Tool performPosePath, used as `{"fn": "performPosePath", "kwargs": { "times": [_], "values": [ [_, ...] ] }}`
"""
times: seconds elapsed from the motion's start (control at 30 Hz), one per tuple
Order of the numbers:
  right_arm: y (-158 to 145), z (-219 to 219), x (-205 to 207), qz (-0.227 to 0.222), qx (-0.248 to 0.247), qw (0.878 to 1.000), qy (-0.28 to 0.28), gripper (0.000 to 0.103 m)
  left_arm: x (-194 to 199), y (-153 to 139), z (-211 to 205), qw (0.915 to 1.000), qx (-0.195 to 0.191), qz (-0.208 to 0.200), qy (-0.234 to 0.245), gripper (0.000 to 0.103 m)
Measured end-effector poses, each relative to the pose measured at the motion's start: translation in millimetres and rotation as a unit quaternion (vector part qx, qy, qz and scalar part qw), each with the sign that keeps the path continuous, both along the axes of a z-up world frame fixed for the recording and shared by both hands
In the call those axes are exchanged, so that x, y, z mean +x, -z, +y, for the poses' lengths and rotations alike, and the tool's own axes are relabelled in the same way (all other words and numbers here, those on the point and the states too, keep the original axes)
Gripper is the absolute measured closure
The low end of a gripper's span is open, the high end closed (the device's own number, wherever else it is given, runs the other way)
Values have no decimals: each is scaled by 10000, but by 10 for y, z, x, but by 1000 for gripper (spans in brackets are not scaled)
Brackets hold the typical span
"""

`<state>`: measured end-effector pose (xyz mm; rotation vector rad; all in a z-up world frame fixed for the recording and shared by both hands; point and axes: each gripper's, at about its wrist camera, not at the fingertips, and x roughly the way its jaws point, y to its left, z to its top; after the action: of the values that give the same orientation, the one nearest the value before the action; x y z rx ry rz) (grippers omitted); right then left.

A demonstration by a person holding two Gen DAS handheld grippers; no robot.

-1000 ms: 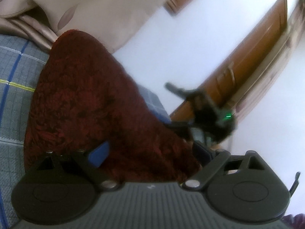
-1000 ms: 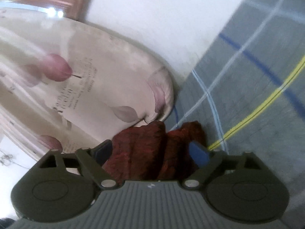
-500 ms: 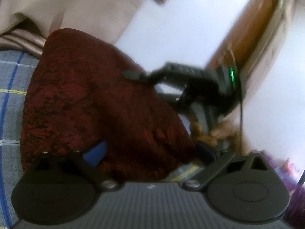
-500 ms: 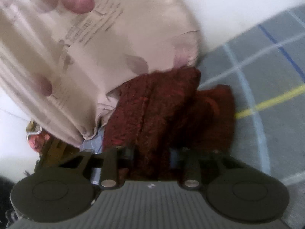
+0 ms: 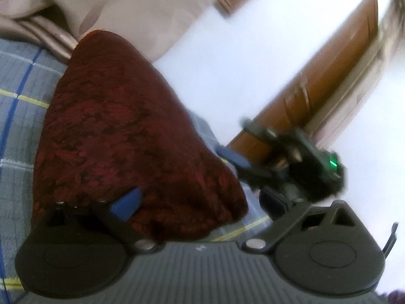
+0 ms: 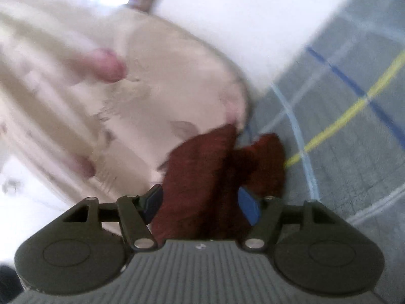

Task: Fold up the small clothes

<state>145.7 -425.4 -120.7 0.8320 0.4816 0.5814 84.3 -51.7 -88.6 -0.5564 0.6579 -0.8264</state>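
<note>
In the left wrist view, a grey bed cover checked with blue, yellow and white lines fills the left side. On it lies the dark red textured small cloth, draped in a rounded mound whose far end meets a beige patterned pillow at the bed's far edge. The left tool is spread wide open: its blue left pad rests against the cloth's near hem, its dark right pad stands off the cloth's right edge, gripping nothing. Further right, the right tool reaches in toward the cloth's right edge near the bed's side; a green light glows on its body. A brown wooden door and white wall stand behind.

In the right wrist view, the pillow fills the left. The cloth bunches in two folds between the right tool's parted pads, which flank it loosely without clamping. The bed cover spreads right.
</note>
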Motion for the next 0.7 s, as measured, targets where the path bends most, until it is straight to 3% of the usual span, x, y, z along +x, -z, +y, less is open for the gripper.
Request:
{"fn": "performPosePath", "kwargs": {
  "times": [0.1,0.23,0.27,0.3,0.43,0.6,0.63,0.7],
  "values": [
    [-217,223,-319,-209,-496,9978,-397,35,-52,16,100,9998,-143,87,-87,2],
    [-280,680,-534,-71,-1673,9829,-765,36,-137,25,222,9996,-147,103,-224,2],
    [-248,762,-543,-35,-1860,9795,-772,58,-149,10,247,9995,-124,115,-261,2],
    [-205,800,-535,33,-1920,9785,-755,90,-164,-7,278,9994,-125,124,-285,2],
    [-43,518,-629,223,-1163,9927,-236,89,-196,-80,360,9994,-77,85,-323,2],
    [669,280,-567,1159,211,9928,-202,94,-128,-36,413,9991,-69,149,-381,2],
    [709,263,-568,1193,372,9920,-181,94,-105,-13,408,9991,-55,199,-359,2],
    [628,295,-593,1117,201,9933,-201,87,-82,14,371,9991,-2,249,-341,2]
  ]
}}
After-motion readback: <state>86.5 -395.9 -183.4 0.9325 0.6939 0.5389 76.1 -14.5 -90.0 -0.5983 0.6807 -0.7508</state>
